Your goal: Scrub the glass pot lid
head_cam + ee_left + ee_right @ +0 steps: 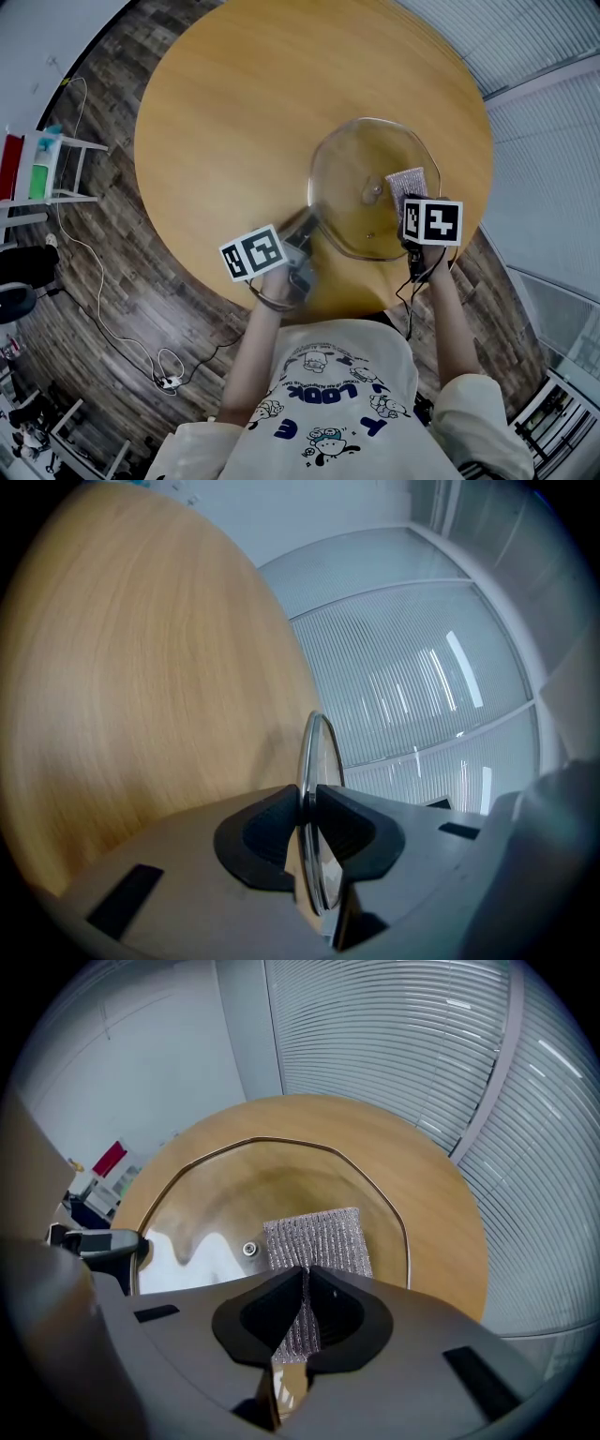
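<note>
**Much left to scrub, as far as we can judge**

We have the lid (361, 155) up off the table (234, 94), over its near edge and facing up toward us. The left claw (307, 225) is clamped on the rim at the left. In the left gripper view its dark pads pinch the metal edge of the lid (317, 752), which runs edge-on between them, so the left claw (307, 803) only steadies the lid.

The right claw (411, 199) is closed on a silver mesh pad (408, 178). In the right gripper view the pad (314, 1237) hangs out past the right claw (306, 1283) and lies flat on the glass of the lid (216, 1185), just beside the centre screw (249, 1249).

So we judge that pick-up and set-up are done and the scrubbing itself is in hand. The pad covers only a small patch right of centre. The left half, the band along the rim and the other face show no pad on them now.

We see no foam, water or grime, only a pale reflection on the glass, so we cannot tell which parts are already clean. We cannot tell which face is being worked either.
</note>
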`<state>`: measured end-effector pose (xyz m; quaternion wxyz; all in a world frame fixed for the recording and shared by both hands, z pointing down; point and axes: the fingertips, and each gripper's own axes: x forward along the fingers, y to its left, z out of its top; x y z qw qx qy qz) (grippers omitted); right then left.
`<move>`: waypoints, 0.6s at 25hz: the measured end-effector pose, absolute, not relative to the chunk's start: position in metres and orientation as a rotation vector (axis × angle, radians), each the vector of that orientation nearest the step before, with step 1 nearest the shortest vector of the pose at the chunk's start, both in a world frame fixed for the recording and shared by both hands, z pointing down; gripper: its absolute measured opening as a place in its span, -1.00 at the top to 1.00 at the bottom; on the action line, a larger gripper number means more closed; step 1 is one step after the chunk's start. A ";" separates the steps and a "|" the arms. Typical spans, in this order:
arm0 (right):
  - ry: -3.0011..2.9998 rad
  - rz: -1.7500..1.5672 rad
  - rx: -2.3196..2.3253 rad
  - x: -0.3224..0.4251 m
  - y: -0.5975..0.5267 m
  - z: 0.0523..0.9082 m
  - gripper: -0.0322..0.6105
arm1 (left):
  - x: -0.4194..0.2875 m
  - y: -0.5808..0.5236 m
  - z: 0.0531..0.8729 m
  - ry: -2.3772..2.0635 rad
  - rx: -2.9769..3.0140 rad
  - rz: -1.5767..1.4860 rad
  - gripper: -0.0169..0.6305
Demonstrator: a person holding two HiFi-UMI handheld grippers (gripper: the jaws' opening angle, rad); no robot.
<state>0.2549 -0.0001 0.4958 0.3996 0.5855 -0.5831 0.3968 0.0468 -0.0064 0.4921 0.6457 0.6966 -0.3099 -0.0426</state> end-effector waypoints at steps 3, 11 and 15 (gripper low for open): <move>-1.474 1.006 1.472 0.252 0.003 0.497 0.77 | 0.047 -0.008 0.493 -0.705 1.585 -0.098 0.73; -1.469 1.029 1.444 0.244 0.014 0.498 0.77 | 0.047 -0.006 0.494 -0.704 1.583 -0.099 0.73; -1.470 1.042 1.438 0.238 0.018 0.500 0.77 | 0.047 -0.006 0.495 -0.702 1.583 -0.100 0.72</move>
